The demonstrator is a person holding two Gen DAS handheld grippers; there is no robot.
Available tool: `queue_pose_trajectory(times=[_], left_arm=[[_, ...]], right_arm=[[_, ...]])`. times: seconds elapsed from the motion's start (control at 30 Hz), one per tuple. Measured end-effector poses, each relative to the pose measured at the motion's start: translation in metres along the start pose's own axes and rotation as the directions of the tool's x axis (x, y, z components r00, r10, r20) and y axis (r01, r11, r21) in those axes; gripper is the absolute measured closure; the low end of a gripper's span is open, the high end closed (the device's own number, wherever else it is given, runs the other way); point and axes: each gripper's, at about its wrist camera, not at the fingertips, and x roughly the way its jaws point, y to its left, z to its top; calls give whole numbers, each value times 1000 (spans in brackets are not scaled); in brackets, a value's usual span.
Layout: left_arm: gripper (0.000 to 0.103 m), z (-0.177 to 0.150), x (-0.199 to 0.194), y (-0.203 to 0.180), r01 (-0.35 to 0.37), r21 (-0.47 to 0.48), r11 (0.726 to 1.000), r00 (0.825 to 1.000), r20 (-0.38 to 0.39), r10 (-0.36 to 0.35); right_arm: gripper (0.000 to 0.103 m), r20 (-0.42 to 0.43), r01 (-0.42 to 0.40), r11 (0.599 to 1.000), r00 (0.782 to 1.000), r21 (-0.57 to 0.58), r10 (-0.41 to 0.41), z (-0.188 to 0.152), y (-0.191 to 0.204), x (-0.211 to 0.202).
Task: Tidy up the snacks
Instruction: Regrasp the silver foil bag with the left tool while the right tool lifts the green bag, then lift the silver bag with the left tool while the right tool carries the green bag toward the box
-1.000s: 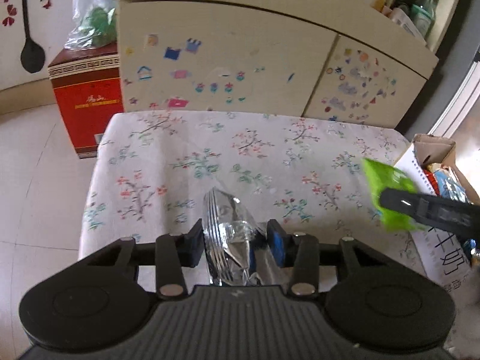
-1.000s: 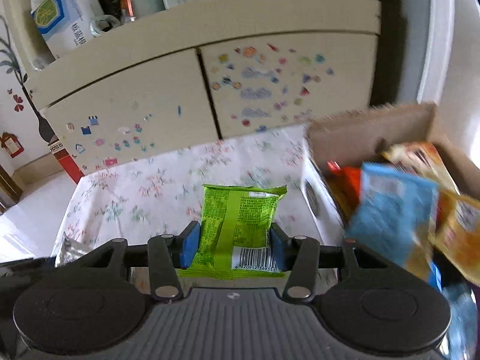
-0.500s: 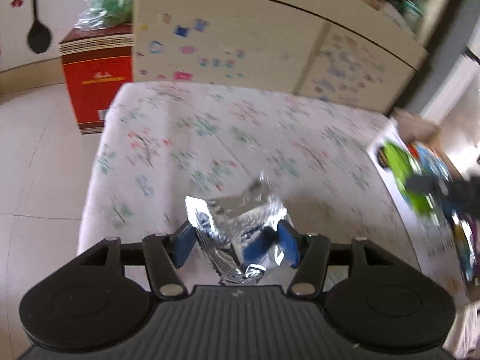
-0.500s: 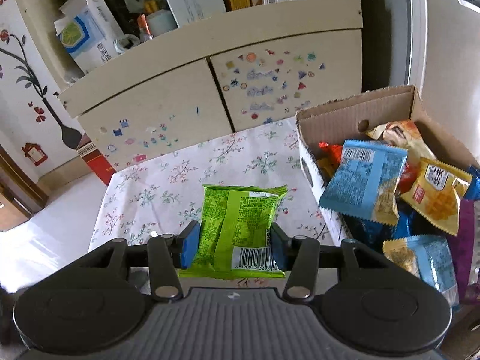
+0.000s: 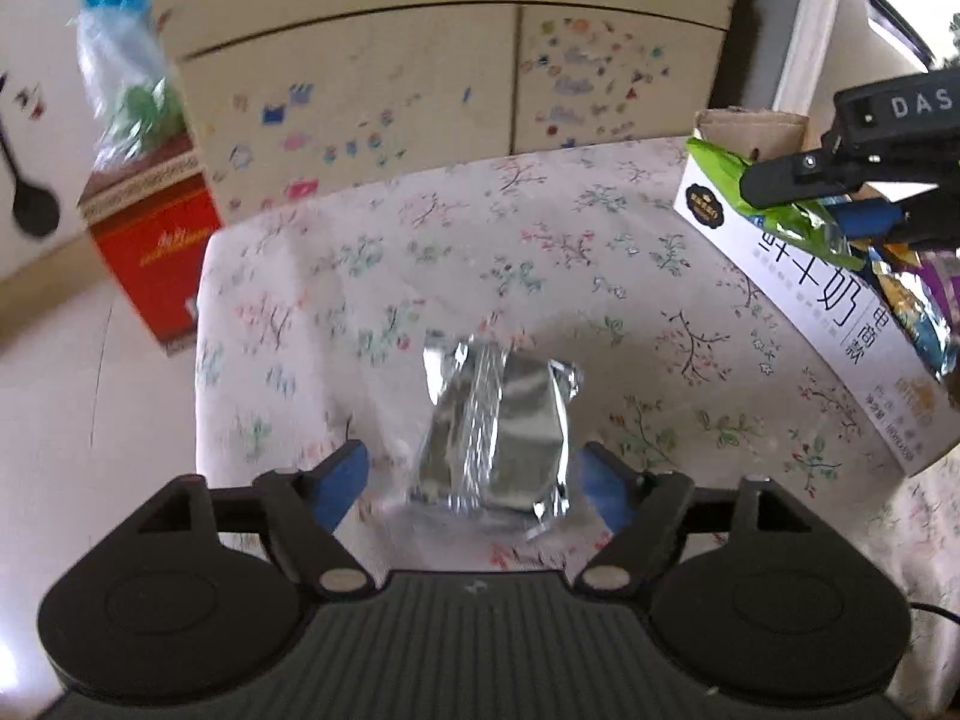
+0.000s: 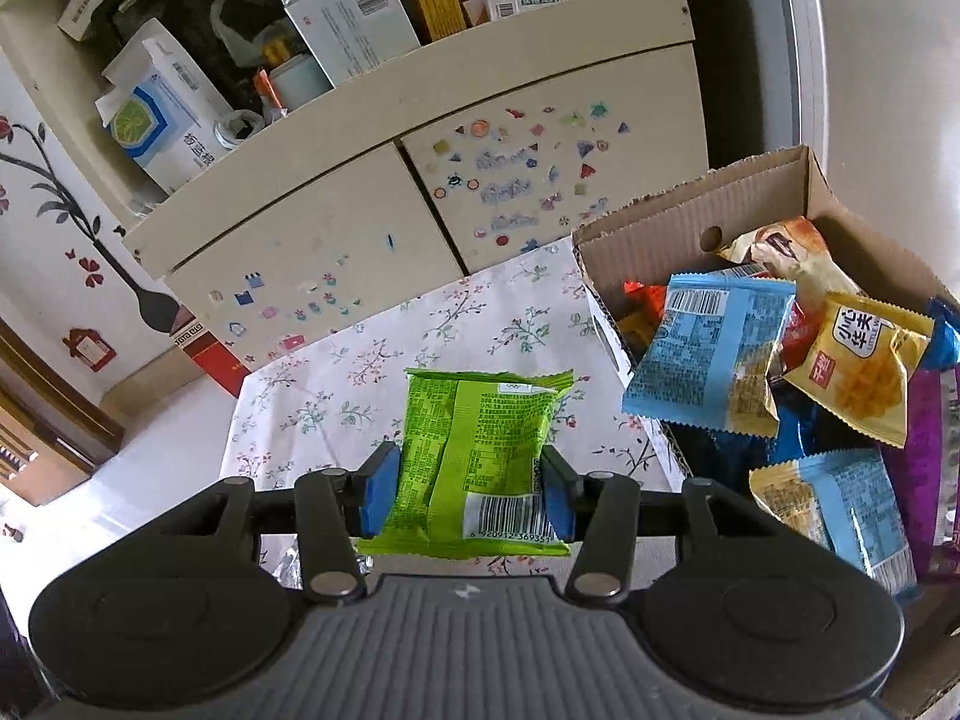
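The left hand-held gripper (image 5: 474, 474) is wide open. Its blue pads (image 5: 342, 483) stand on both sides of the silver pack (image 5: 498, 432) and do not touch it. The silver pack sits low in the middle of the left view, on the flowered table (image 5: 384, 276). It is blurry, so I cannot tell if it is lying flat. It looks light and crinkly, and the shiny foil is likely slippery. I think the best place to grab it is across its fat middle, not by the thin sealed ends, and softly, so the snack inside does not break.

The right hand-held gripper (image 6: 467, 489) is squeezing the green pack (image 6: 474, 456) by its two side edges, near the barcode end. The green pack is up in the air over the table. It looks soft and puffy, and the rest of it sticks out past the pads toward 12 o'clock.

At 2 o'clock in the right view is the box (image 6: 690, 222), full of snack packs. A blue pack (image 6: 708, 348) leans on its near wall.

Behind the table at 12 o'clock is the cupboard (image 6: 420, 192) with stickers.
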Motion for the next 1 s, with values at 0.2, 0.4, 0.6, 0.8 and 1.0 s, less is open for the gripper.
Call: queue_pose_trajectory(times=[0.2,0.4,0.6,0.8,1.0], left_arm=[[19,5,23,-6,27,36,999,999,-42,-26],[44,1,39,-7,25,1,1000,998,-54,-25],[44,3,26,-13,13,-38,999,1000,-2,-13],[44,24,-2,-19,34,-101,994,996,87,-25],[44,51,-26,-30,68,-128,989,986,160,-47]], right_arm=[[47,-9,-2,1000,1000,9,2,0,-2,2],[47,-32,-15,1000,999,18,16,0,-3,6],[47,-32,-23,1000,999,15,24,0,-3,4],[47,-4,-28,1000,1000,-10,28,3,-3,-5],[47,43,-28,999,999,-40,30,8,2,-23]])
